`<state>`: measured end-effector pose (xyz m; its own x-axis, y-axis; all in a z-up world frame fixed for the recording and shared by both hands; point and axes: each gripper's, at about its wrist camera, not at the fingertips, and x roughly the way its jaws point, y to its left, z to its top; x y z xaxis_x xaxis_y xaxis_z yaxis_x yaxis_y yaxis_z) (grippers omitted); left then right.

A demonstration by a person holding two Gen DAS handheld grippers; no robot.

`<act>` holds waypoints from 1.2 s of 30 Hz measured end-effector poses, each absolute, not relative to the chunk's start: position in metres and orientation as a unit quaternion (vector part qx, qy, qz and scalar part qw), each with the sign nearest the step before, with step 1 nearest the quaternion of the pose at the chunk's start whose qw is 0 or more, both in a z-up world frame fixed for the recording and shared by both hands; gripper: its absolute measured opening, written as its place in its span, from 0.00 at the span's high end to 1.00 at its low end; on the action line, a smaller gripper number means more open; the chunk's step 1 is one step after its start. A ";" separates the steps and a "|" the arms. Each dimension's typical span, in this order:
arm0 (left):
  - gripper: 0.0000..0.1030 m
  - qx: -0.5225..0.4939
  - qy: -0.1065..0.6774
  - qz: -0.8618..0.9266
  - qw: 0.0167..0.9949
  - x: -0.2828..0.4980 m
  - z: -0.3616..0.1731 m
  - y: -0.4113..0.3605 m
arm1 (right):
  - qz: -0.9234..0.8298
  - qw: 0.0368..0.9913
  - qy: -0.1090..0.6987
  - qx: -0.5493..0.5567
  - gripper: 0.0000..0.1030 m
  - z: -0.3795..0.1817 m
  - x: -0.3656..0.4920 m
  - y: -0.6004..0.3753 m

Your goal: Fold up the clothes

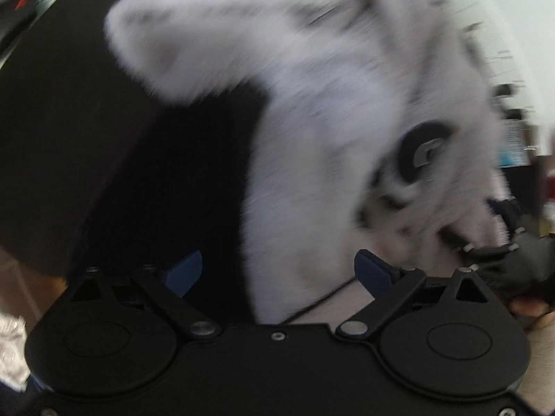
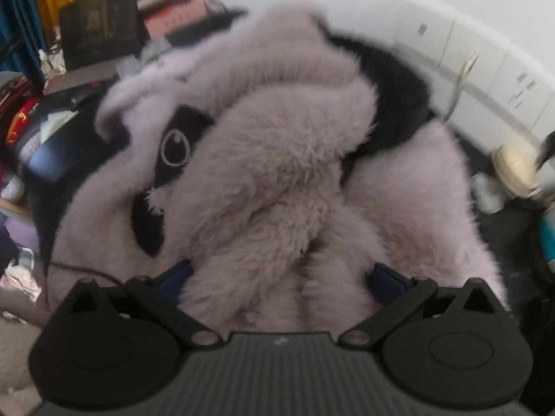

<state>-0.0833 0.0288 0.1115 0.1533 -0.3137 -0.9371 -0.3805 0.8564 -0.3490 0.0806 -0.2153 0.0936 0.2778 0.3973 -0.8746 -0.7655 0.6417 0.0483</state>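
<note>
Left gripper (image 1: pixel 279 272) jaws released, spread wide over the edge of a fluffy white-and-black fleece garment (image 1: pixel 312 111) on a black tabletop (image 1: pixel 69 138). Right gripper (image 2: pixel 277 279) jaws likewise released, straddling a rumpled fold of it, pads not pressing.

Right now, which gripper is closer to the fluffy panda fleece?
Right, I think. The right gripper straddles, jaws open, a bunched fold of the panda fleece; the left gripper, also open, sits at its edge, one finger over the black tabletop.
</note>
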 end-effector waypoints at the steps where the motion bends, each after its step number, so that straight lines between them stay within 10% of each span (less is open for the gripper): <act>1: 0.08 -0.269 0.656 0.037 0.704 -0.083 0.102 0.029 | 0.373 0.771 0.480 -0.193 0.01 0.086 0.084 -0.206; 12: 0.04 -0.241 0.650 0.151 0.704 -0.019 0.074 0.036 | 0.254 0.842 0.464 -0.103 0.00 0.050 0.113 -0.134; 13: 0.14 -0.242 0.641 0.157 0.711 -0.009 0.077 0.039 | 0.240 0.850 0.460 -0.091 0.00 0.049 0.117 -0.130; 16: 0.88 -0.256 0.609 0.133 0.739 0.031 0.092 0.047 | 0.212 0.864 0.453 -0.063 0.01 0.049 0.128 -0.119; 25: 0.89 -0.253 0.509 0.159 0.807 0.118 0.160 0.053 | 0.259 0.837 0.454 0.159 0.01 0.087 0.148 -0.184; 36: 1.00 -0.174 0.139 0.035 0.974 0.124 0.379 0.011 | 0.266 0.865 0.340 0.255 0.01 0.159 0.120 -0.250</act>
